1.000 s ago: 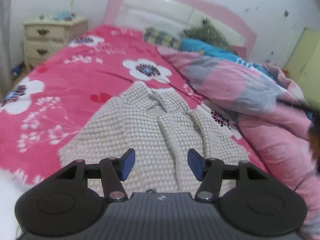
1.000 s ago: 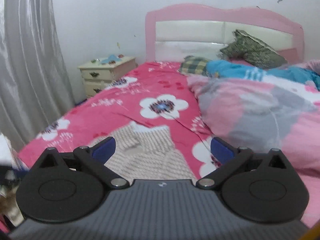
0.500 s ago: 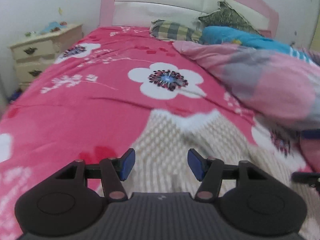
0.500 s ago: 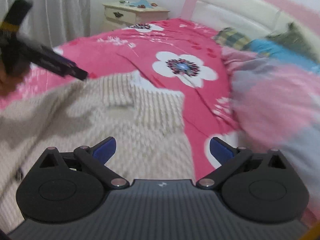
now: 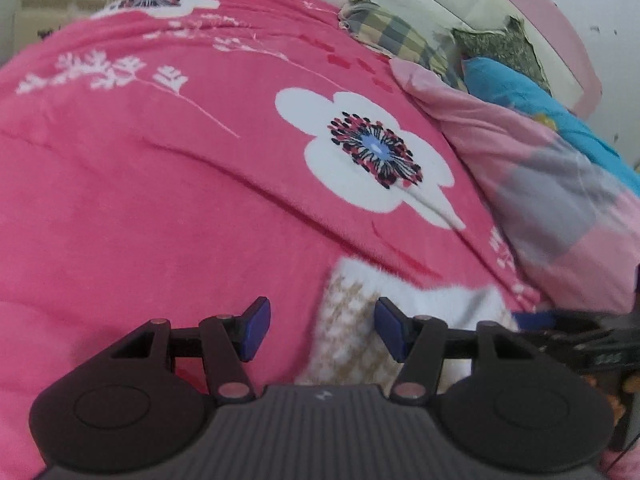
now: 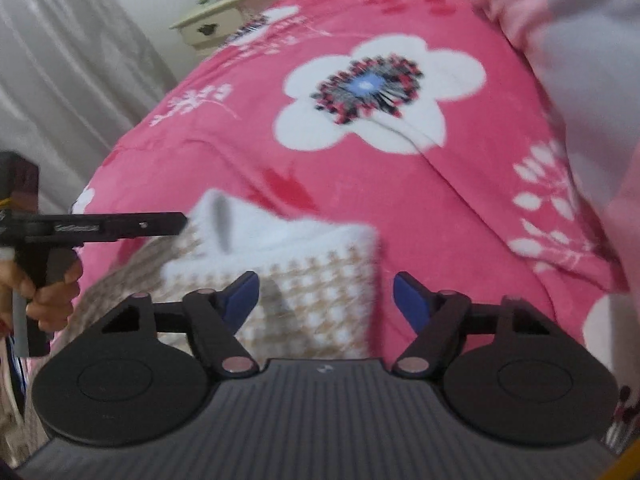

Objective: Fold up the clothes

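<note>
A beige and white knitted sweater (image 5: 348, 320) lies flat on the pink bedspread, and only its top edge shows. My left gripper (image 5: 323, 328) hangs low over the sweater's top left corner. Its jaws are closing with the knit between the blue pads, which are not pressing on it. My right gripper (image 6: 326, 302) hovers over the top right corner of the sweater (image 6: 320, 276). Its jaws are also closing, and the corner sits between pads that stand apart from it. Each view shows the other gripper: the right one (image 5: 560, 330) and the left one (image 6: 120, 226), held by a hand (image 6: 48, 296).
The pink bedspread (image 5: 160, 200) with white flowers stretches ahead. A rumpled pink and grey quilt (image 5: 552, 184) is heaped along the right side. Pillows (image 5: 400, 36) and a pink headboard (image 5: 568, 40) lie beyond. A cream nightstand (image 6: 240, 20) and grey curtain (image 6: 72, 60) stand at the left.
Both grippers have dropped and moved forward up the sweater to its top edge. The right jaws have narrowed noticeably. The left jaws look slightly narrower.
</note>
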